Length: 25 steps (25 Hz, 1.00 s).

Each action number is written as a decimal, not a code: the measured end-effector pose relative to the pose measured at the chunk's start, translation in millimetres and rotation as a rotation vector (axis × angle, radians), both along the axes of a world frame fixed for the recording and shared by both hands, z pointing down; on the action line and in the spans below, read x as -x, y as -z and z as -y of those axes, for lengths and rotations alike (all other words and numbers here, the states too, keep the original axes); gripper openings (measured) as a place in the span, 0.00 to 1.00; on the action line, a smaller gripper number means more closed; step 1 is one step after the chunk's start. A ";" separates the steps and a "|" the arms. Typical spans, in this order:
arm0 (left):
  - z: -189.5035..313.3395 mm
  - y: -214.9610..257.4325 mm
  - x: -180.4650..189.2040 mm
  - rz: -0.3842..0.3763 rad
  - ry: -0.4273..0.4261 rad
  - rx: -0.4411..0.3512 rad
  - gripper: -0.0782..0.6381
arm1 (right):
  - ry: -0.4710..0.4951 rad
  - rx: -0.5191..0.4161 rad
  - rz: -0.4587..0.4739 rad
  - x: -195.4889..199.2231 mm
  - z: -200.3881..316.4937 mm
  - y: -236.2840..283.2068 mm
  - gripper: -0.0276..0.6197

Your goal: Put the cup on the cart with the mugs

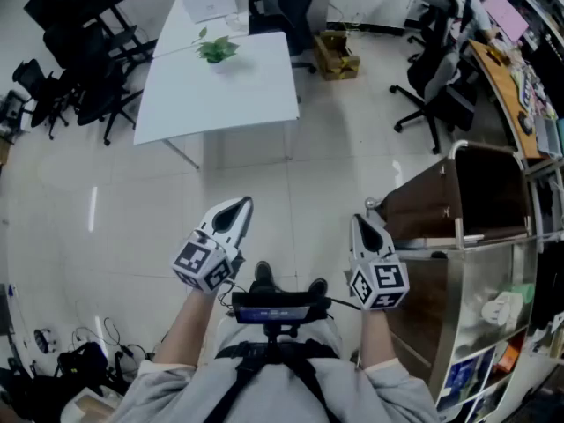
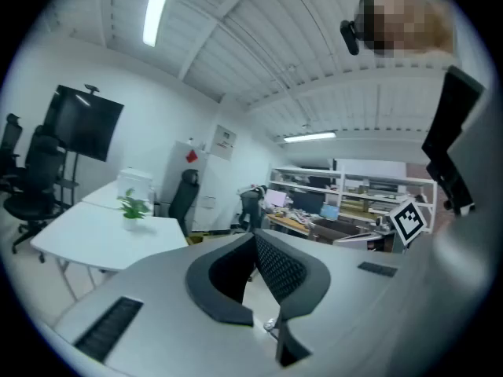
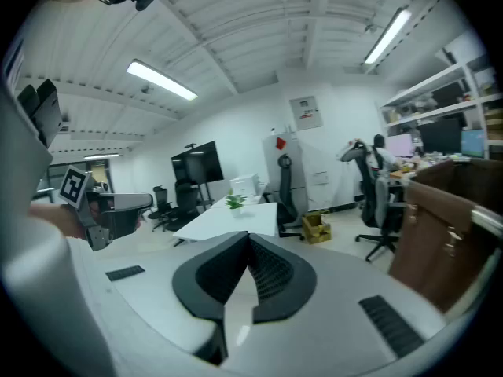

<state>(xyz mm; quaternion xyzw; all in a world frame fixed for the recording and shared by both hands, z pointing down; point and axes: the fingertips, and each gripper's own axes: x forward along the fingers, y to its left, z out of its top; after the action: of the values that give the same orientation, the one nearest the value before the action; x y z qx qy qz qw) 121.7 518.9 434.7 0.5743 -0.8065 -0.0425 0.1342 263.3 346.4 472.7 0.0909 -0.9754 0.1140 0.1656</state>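
Observation:
My left gripper (image 1: pixel 238 206) and right gripper (image 1: pixel 366 222) are held out side by side above the pale tiled floor. Both are shut, their tips meeting with nothing between them; this shows in the left gripper view (image 2: pixel 255 234) and the right gripper view (image 3: pixel 247 236). The cart (image 1: pixel 458 227) stands at the right, close beside my right gripper, with a metal frame and brown panels, and it appears again at the right edge of the right gripper view (image 3: pixel 452 234). A pale, rounded thing (image 1: pixel 503 307) lies on its lower shelf; I cannot tell whether it is a mug. No cup is in either gripper.
A white table (image 1: pixel 220 95) with a small potted plant (image 1: pixel 216 49) stands ahead. Black office chairs (image 1: pixel 84 91) are at the far left, more chairs (image 1: pixel 432 86) and a cluttered desk (image 1: pixel 511 77) at the far right. A cardboard box (image 1: pixel 335 57) sits on the floor. Cables (image 1: pixel 79 351) lie at lower left.

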 end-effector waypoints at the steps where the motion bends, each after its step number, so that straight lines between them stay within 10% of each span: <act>1: -17.8 1.2 13.8 0.002 0.030 0.000 0.11 | 0.033 0.005 0.002 19.1 -17.8 1.8 0.04; 10: -143.0 -4.7 100.1 -0.016 0.252 -0.001 0.11 | 0.258 0.020 0.003 134.3 -126.8 0.6 0.04; 25: -141.7 -15.9 135.6 -0.026 0.162 -0.003 0.11 | 0.204 0.017 -0.027 156.7 -144.2 -10.5 0.04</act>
<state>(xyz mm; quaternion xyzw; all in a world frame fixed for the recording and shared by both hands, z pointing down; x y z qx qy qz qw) -13.8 660.5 450.6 0.5070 -0.8483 -0.0616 0.1399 106.6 490.6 483.2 -0.0090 -0.9762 0.1035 0.1903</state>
